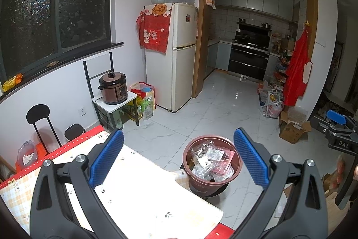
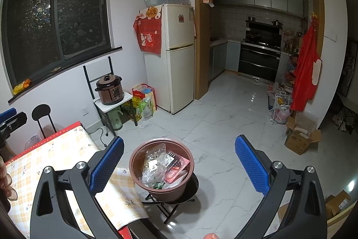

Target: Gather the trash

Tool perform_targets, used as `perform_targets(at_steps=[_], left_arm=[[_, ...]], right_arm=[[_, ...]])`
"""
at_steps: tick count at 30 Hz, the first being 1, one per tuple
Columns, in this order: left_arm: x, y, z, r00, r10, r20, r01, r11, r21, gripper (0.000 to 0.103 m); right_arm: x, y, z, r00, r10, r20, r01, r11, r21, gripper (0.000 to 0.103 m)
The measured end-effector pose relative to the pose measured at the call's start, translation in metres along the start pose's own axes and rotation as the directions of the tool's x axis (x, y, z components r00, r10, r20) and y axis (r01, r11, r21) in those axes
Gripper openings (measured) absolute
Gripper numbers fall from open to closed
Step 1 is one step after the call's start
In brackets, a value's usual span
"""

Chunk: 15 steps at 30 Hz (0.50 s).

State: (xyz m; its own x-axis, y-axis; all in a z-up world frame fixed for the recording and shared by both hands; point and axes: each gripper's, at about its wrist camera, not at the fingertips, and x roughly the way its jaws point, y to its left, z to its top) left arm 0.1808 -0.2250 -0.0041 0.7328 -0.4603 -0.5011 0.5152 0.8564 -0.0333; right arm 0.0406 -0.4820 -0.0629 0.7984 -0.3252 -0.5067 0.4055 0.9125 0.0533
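Two hand-held grippers, both spread wide with nothing between the blue pads: left gripper (image 1: pixel 179 158) above the table edge, right gripper (image 2: pixel 179 162) just beside it. One brown bin (image 2: pixel 161 169), round, upright on a black folding stool (image 2: pixel 190 192) on the white tiled floor, standing close against the corner of the table (image 1: pixel 138 189) with its checked, flowered cloth. Contents: clear plastic wrappers and trays (image 1: pixel 210 158), crumpled, filling the bin to near its rim, with a pink tray (image 2: pixel 176 171) among them. Background: cream refrigerator (image 1: pixel 179 55), brown pressure cooker (image 1: pixel 113 87) on a small white stand.
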Motion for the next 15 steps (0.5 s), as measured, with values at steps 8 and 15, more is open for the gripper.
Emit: perform_targets(at_steps=[8,15], left_arm=[[0.0005,-0.0017,0.0006,1.0,0.002,0.001,-0.002,1.0,0.007,0.097],[0.0052,-0.0006,0.0005,1.0,0.002,0.001,-0.002,1.0,0.008,0.097]], right_arm=[[0.0001,-0.0009,0.0006,1.0,0.0,0.001,0.0,1.0,0.001,0.098],[-0.0026,-0.0039,-0.0012,1.0,-0.007,-0.001,0.007,1.0,0.0,0.098]])
